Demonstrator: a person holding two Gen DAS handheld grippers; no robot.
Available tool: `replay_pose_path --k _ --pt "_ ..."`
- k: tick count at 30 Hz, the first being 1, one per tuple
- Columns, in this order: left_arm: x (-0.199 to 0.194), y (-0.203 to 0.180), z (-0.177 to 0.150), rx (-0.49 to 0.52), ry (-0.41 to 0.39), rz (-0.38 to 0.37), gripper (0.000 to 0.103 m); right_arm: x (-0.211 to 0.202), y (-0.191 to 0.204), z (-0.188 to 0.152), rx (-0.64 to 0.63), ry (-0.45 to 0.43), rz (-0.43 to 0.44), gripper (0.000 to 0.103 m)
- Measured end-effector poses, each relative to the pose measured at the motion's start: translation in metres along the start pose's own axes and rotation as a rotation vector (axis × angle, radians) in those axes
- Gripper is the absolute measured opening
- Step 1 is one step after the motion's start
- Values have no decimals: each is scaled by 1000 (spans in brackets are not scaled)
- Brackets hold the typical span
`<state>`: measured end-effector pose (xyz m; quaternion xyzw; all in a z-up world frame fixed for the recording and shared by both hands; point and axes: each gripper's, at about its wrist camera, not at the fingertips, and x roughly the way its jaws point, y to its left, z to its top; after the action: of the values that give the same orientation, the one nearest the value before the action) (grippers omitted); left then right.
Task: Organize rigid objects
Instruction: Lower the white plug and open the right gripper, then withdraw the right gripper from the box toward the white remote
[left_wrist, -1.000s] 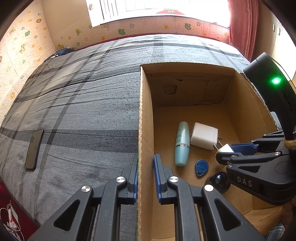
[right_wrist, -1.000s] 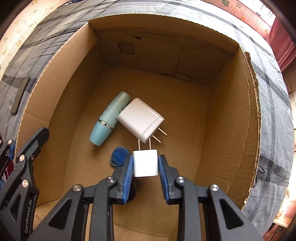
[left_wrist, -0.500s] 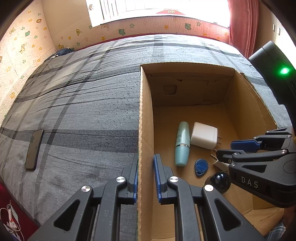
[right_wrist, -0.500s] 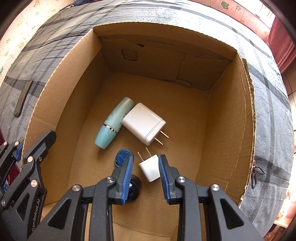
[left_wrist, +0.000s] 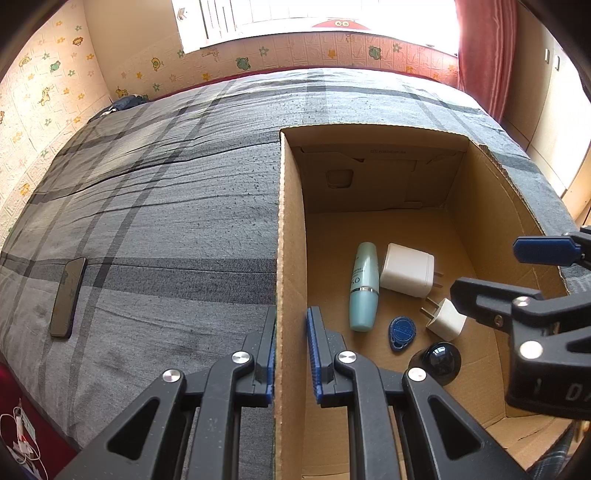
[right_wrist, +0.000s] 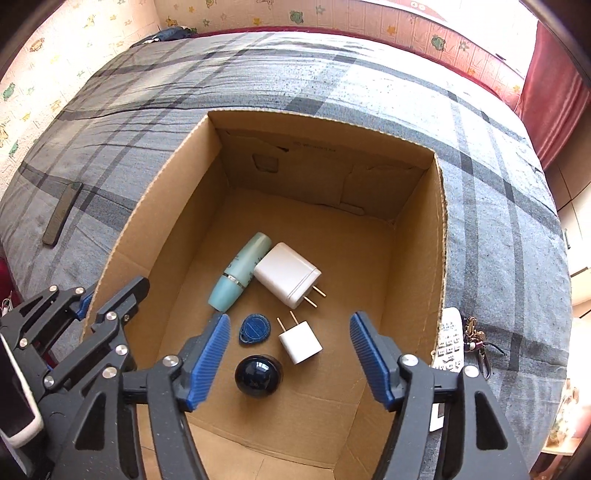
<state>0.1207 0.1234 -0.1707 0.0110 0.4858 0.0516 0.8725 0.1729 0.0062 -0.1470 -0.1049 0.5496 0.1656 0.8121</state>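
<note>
Box (right_wrist: 439, 236): open cardboard, sits on the bed (left_wrist: 166, 206); rim corrugated, right wall edge ragged.
Left gripper (left_wrist: 291, 354): fingers straddle the box's left wall, outer pad against the cardboard, inner pad just off it; closed on the wall or merely close to it, cannot tell.
Right gripper (right_wrist: 290, 360): fingers spread wide, holding nothing, poised above the near half of the box.
Small plug (right_wrist: 300, 341): lies loose on the box floor below the right fingers, prongs toward the big charger (right_wrist: 286, 275).
Other contents: teal bottle (right_wrist: 240, 271) touching the big charger; blue tag (right_wrist: 254, 328) just beside the small plug; dark ball (right_wrist: 258, 376) nearest the front wall.
Open room: far half and right side of the box floor bare; things cluster left of centre, near front.
Right view only: remote (right_wrist: 450, 343) and keys (right_wrist: 474, 338) on the bed outside the right wall.
Left view only: window and red curtain (left_wrist: 484, 55) beyond the bed.
Both views: phone (left_wrist: 68, 297) flat on the bed, well left of the box.
</note>
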Motion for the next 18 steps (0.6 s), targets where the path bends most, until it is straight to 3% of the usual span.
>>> replay_pose_path --k 5,11,18 --pt "0 0 1 -4 1 0 15 -30 -3 4 22 -83 0 101" --pt "0 1 1 -3 0 -1 15 -54 -19 -2 39 -130 -30 102" --pt "0 1 0 -1 -1 1 15 -69 -66 -15 136 -182 -38 102"
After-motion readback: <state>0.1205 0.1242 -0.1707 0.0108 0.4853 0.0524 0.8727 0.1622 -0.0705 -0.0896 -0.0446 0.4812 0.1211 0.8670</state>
